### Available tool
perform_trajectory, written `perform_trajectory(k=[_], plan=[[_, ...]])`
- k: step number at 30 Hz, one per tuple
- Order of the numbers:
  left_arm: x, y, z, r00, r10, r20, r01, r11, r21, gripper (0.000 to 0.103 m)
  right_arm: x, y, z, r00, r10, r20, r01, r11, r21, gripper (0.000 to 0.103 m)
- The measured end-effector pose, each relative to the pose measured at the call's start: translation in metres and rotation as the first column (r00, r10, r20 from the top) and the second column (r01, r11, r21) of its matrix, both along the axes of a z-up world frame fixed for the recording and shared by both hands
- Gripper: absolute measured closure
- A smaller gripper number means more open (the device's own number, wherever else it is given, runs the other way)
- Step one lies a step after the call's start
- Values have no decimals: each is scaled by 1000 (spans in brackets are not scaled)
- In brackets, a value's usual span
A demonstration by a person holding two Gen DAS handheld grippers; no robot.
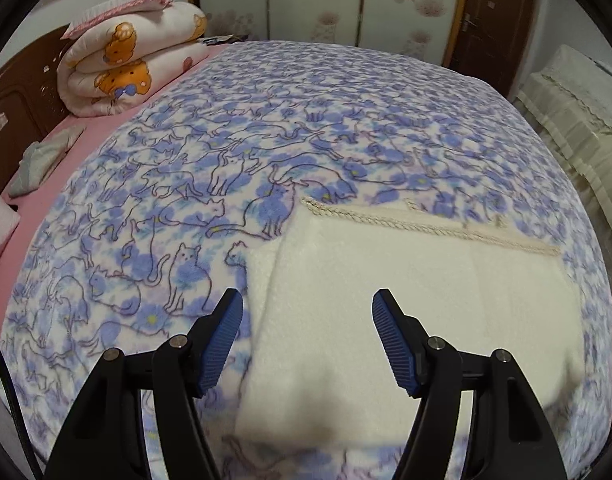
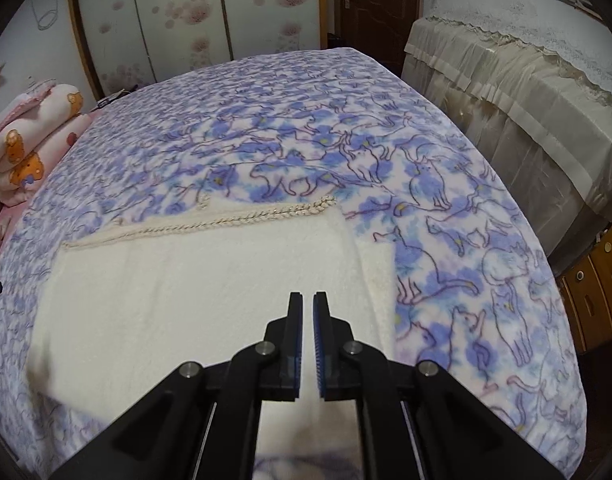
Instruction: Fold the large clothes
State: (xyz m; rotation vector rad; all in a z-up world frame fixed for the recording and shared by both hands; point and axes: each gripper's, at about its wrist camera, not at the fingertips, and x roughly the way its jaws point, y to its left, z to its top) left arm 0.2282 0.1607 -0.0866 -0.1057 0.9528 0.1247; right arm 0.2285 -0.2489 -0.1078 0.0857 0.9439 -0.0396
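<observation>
A cream-white fleecy garment (image 1: 406,300) lies folded flat in a rough rectangle on the bed, with a braided knit hem along its far edge (image 1: 426,230). It also shows in the right wrist view (image 2: 209,292). My left gripper (image 1: 308,308) is open and empty, hovering above the garment's left part. My right gripper (image 2: 308,300) has its jaws nearly together with a thin gap and nothing between them, above the garment's right part.
A blue-and-white cat-print blanket (image 1: 306,120) covers the bed. A rolled bear-print quilt (image 1: 125,56) sits at the head by the brown headboard (image 1: 13,112). A lace-covered piece of furniture (image 2: 526,80) stands right of the bed, with wooden drawers (image 2: 598,280) nearer. Wardrobe doors (image 2: 185,20) stand behind.
</observation>
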Motion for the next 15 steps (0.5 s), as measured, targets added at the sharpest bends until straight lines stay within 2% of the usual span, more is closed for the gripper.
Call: perform_trajectory(k=[4, 6, 8, 15], plan=[[-42, -17, 21, 999, -54, 8, 53, 998, 14, 30, -34, 8, 17, 999, 41, 31, -41, 999, 0, 89], [-65, -25, 29, 997, -78, 13, 78, 997, 2, 29, -49, 12, 22, 997, 54, 49, -54, 999, 1, 80], [-83, -31, 34, 995, -98, 19, 99, 995, -21, 29, -64, 16, 26, 996, 62, 66, -62, 998, 5, 74], [-124, -48, 31, 991, -129, 24, 130, 990, -52, 28, -102, 35, 23, 990, 90, 105, -95, 995, 37, 74]])
